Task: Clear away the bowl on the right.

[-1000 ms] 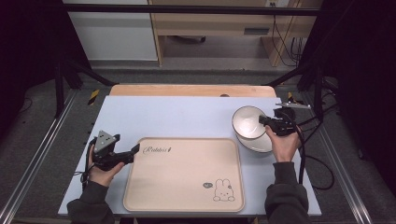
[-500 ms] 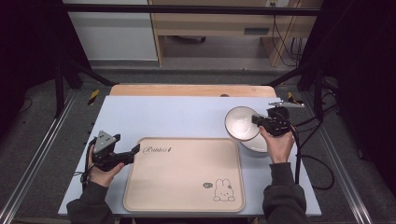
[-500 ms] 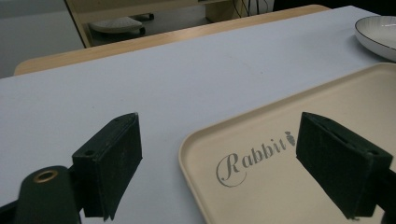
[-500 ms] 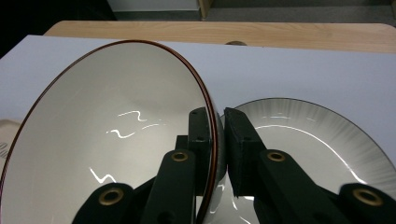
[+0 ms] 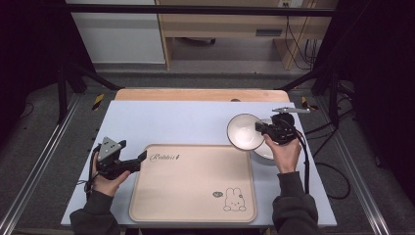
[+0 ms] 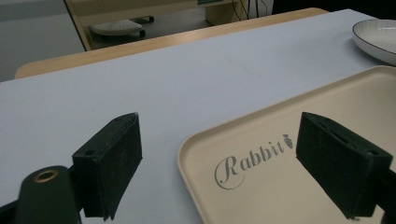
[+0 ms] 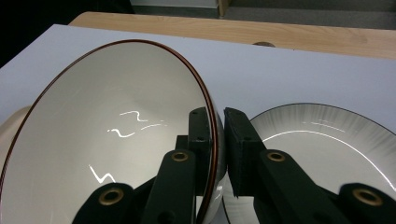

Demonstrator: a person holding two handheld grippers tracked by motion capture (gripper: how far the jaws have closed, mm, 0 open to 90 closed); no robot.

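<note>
A white bowl [image 5: 243,131] with a dark red rim [image 7: 107,140] hangs tilted above the table, pinched at its right edge by my right gripper [image 5: 261,129] [image 7: 215,154], whose jaws are shut on the rim. Under and right of it lies a white plate [image 5: 264,149] [image 7: 322,144] with a dark rim. A beige tray [image 5: 193,183] printed with "Rabbit" and a bunny lies at the table's front middle. My left gripper [image 5: 138,159] [image 6: 219,163] is open at the tray's [image 6: 280,186] top left corner, one jaw over the tray and the other over the table.
The pale blue table top [image 5: 171,120] has a wooden strip [image 5: 200,94] along its far edge. Cables [image 5: 313,166] trail off the right side. Black frame legs stand at both sides beyond the table.
My right gripper has carried the bowl to the left, off the plate, which now shows beneath it. The left gripper has stayed at the tray's corner.
</note>
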